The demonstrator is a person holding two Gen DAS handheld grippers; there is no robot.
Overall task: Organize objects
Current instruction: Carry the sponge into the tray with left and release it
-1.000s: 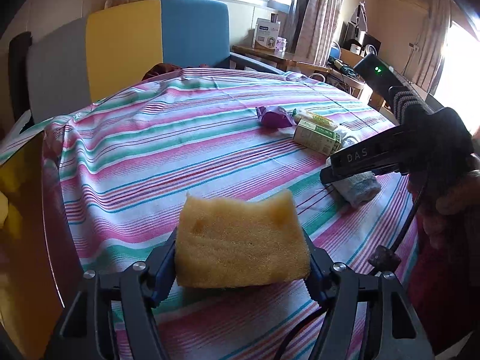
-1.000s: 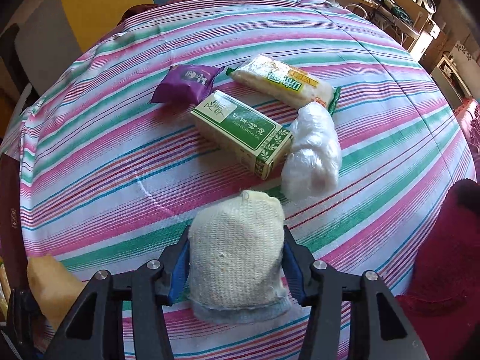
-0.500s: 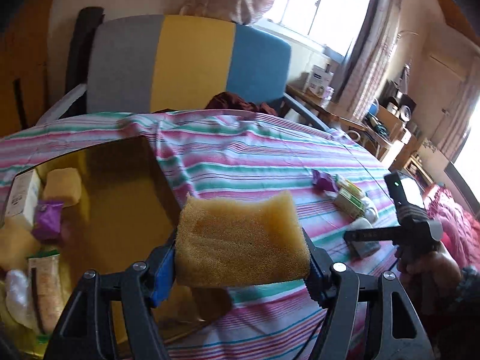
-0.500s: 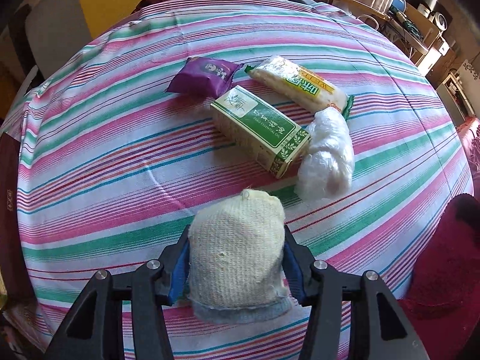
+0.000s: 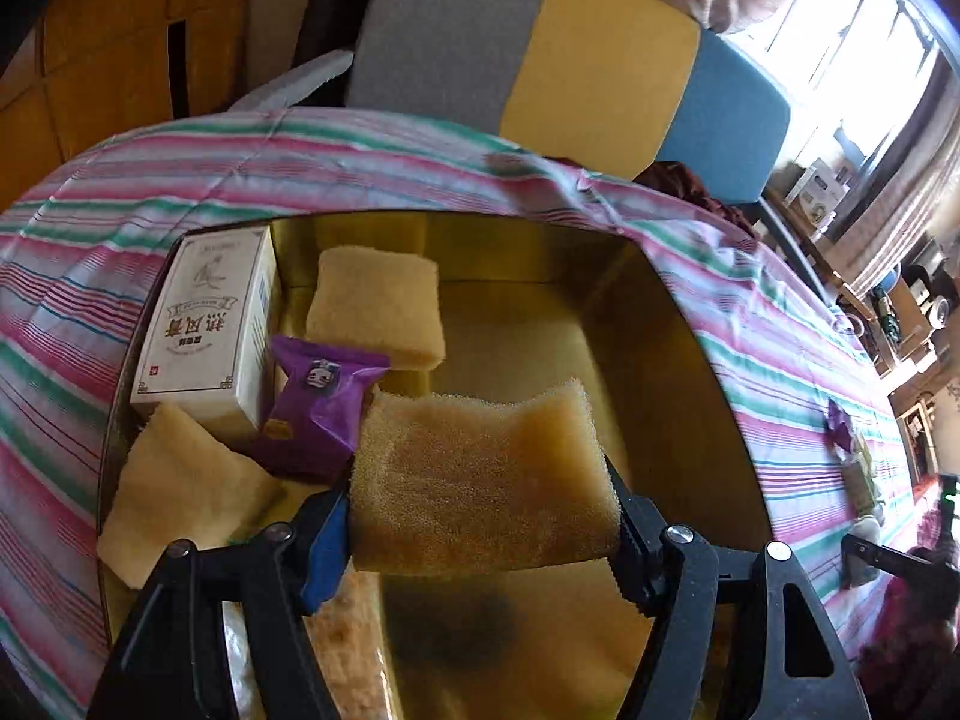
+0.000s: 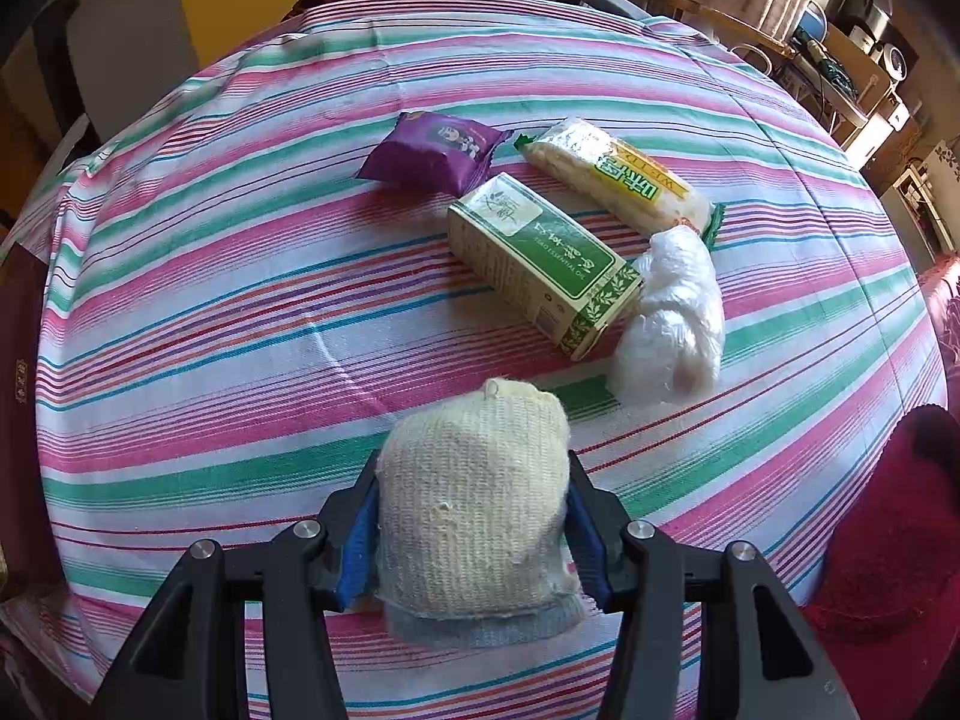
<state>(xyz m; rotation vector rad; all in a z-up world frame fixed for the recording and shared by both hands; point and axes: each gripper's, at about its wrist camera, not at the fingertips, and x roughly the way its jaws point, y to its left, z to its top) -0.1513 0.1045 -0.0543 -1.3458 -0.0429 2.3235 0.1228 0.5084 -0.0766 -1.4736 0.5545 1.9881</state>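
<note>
Over bin | sponge long axis crosswise | left hand-held gripper clamped

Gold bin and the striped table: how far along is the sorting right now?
Partly done. The gold bin already holds a white box, a purple packet and two sponges. In hand: the left gripper holds a yellow sponge over the bin; the right gripper grips a knitted cloth. Left on the table: purple snack, green box, noodle pack, white bundle.
</note>
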